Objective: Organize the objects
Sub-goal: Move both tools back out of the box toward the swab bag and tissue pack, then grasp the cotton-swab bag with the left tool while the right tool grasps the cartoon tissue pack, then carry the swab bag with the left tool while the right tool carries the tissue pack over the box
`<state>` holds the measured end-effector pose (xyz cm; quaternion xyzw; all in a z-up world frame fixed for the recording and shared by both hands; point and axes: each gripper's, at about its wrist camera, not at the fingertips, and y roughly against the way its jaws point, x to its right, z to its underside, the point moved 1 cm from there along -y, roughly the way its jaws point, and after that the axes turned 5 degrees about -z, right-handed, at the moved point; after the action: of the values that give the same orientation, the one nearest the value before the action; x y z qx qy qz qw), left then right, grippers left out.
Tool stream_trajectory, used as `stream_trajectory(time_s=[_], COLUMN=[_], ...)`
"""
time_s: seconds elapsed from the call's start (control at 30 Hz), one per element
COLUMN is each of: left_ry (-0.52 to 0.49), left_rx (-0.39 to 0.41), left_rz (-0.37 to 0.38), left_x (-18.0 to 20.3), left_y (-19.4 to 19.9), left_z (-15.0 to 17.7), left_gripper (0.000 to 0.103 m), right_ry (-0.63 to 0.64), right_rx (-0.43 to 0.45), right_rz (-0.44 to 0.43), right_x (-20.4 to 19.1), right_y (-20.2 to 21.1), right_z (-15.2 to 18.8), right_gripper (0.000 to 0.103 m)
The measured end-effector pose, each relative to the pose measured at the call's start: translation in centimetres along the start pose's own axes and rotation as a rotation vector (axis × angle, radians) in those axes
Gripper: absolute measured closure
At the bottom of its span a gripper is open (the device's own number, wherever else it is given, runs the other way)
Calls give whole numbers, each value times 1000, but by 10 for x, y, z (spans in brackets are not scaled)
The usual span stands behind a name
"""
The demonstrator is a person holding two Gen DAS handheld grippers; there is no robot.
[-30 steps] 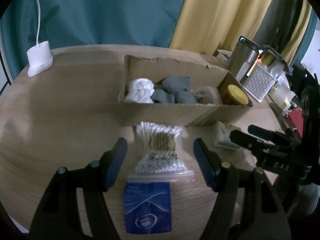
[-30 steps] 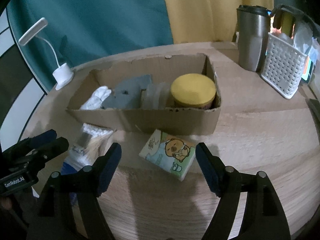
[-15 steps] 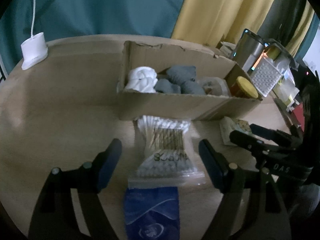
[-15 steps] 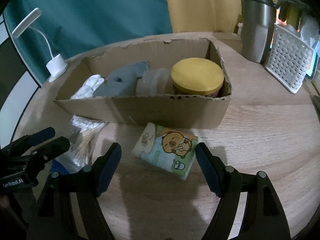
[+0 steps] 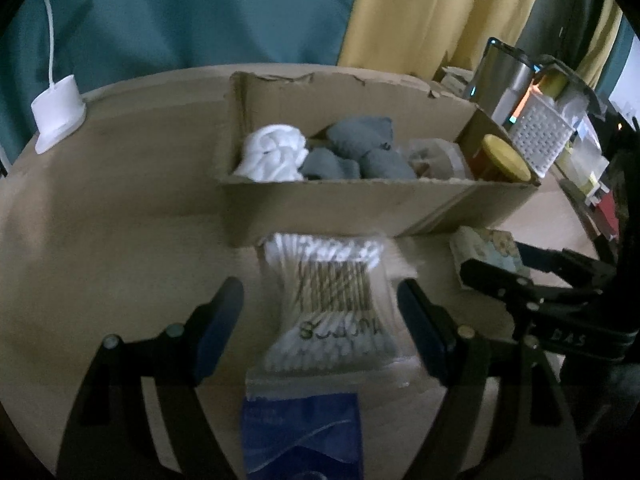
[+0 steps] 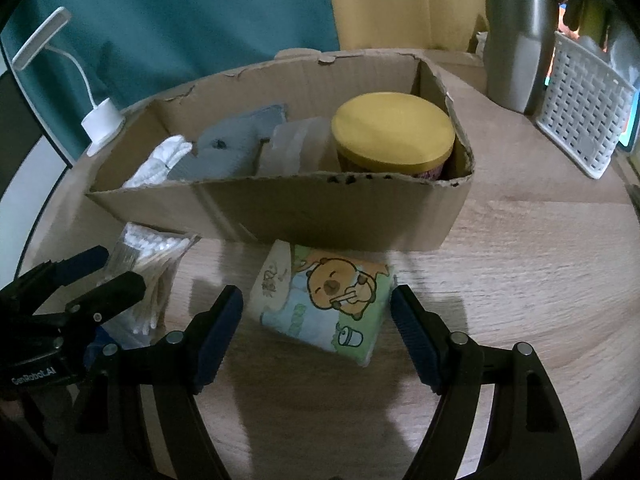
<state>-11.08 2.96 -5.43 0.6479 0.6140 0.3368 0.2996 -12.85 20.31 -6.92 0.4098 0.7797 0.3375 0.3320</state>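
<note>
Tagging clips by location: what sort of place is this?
Probably a home desk or bedroom table: curtains close behind, a small desk lamp, a travel mug, and a cardboard box of household bits.

Both black plastic left gripper (image 5: 320, 312) and right gripper (image 6: 316, 320) carry blue finger pads (silver screws behind).

Bagged cotton swabs (image 5: 332, 300) at 9 o'clock of cartoon tissue pack (image 6: 324, 300), both flat before cardboard box (image 6: 320, 216)
</note>
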Motion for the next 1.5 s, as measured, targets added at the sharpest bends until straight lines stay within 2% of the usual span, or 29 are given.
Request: stream_trajectory(time_s=[0.3, 0.33, 0.37, 0.43, 0.47, 0.73, 1.5], left_ry=[-40, -47, -56, -63, -65, -64, -58], left_rx=[-9, -11, -15, -13, -15, -9, 78], left_rz=[-24, -24, -24, -24, -21, -6, 25], left_x=[6, 7, 8, 10, 10, 9, 15], left_y=[-9, -10, -11, -11, -11, -7, 37], left_z=[0, 0, 0, 1, 1, 1, -1], left_gripper=[25, 34, 37, 38, 42, 54, 55], right_ry=[16, 16, 16, 16, 16, 20, 49], right_rx=[-3, -3, -3, -2, -2, 4, 78], right_rz=[-2, -4, -5, -9, -10, -26, -38], right_x=[-1, -1, -2, -2, -2, 2, -12], right_y=[-3, -3, -3, -2, -2, 6, 43], right_z=[-4, -4, -4, -4, -4, -1, -4], right_gripper=[25, 25, 25, 26, 26, 26, 26])
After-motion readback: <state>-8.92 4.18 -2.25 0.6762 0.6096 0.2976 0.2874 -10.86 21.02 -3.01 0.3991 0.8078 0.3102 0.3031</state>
